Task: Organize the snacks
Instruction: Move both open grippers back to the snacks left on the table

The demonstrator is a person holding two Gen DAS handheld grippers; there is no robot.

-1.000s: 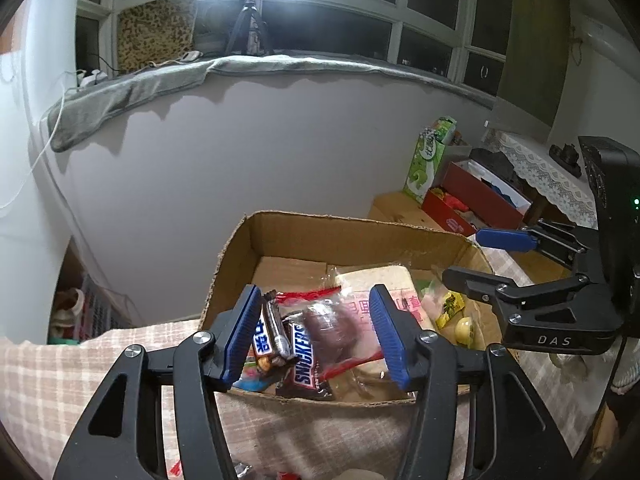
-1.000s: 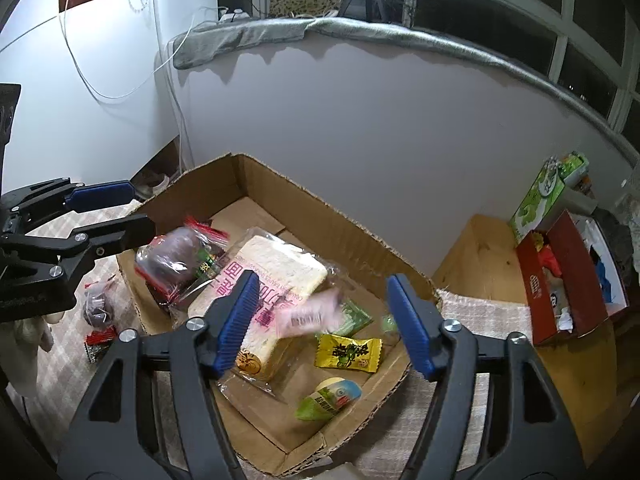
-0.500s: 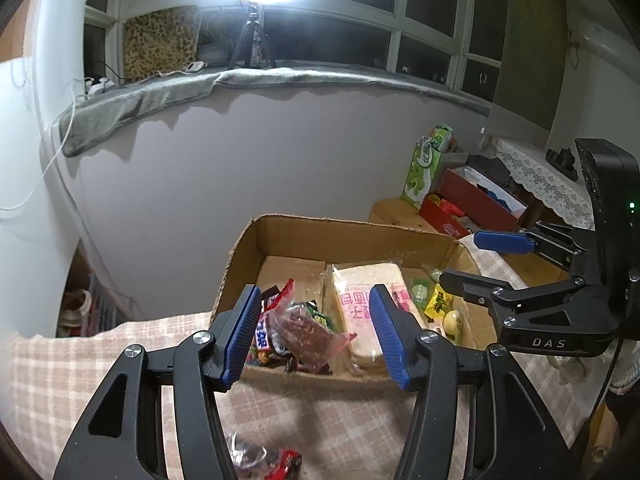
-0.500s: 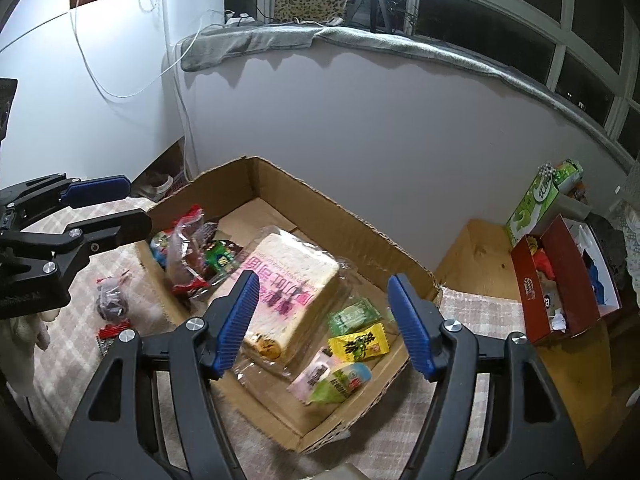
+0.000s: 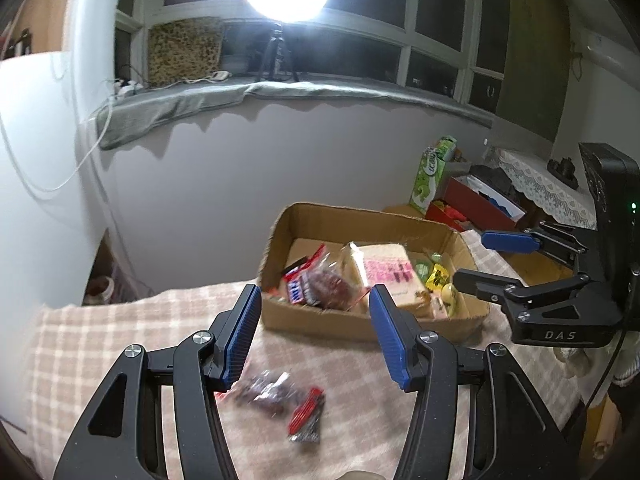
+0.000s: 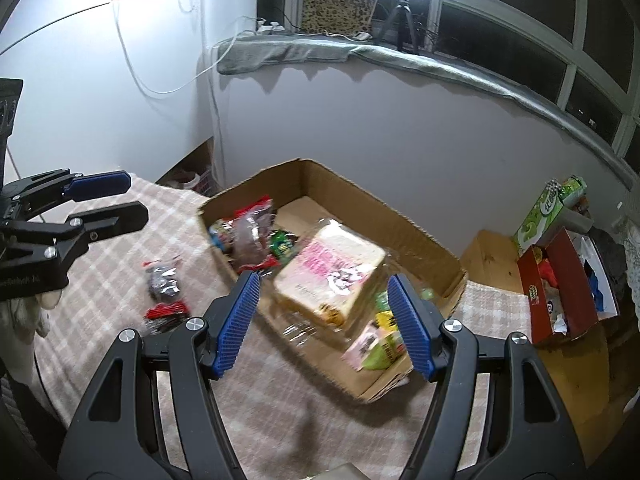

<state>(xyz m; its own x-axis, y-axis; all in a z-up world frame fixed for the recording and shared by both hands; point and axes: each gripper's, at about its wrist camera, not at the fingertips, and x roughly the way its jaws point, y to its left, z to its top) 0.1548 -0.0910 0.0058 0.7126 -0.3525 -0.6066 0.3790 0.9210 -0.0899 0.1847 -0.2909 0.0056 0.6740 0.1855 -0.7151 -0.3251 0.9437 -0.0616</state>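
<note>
An open cardboard box (image 5: pixel 360 222) (image 6: pixel 352 196) stands on a checked cloth. It holds a wrapped bread loaf (image 5: pixel 384 272) (image 6: pixel 332 268), a clear bag of dark snacks (image 5: pixel 330 284) (image 6: pixel 250 236), chocolate bars (image 5: pixel 296 286) and small green and yellow packets (image 5: pixel 438 276) (image 6: pixel 380 344). A dark snack bag with a red seal (image 5: pixel 288 404) (image 6: pixel 164 292) lies on the cloth outside the box. My left gripper (image 5: pixel 316 334) (image 6: pixel 106 198) is open and empty above that bag. My right gripper (image 6: pixel 324 322) (image 5: pixel 484 260) is open and empty above the box's near side.
The checked cloth (image 5: pixel 100 344) (image 6: pixel 280 420) covers the table. A red box of items (image 5: pixel 476 204) (image 6: pixel 560 284) and a green carton (image 5: pixel 430 176) (image 6: pixel 548 212) stand on a wooden surface to the right. A grey wall is behind the box.
Both grippers have pulled back and up from the box. The snack bag between my left fingers a second ago now lies in the box, and a pink packet has dropped there from my right gripper.
</note>
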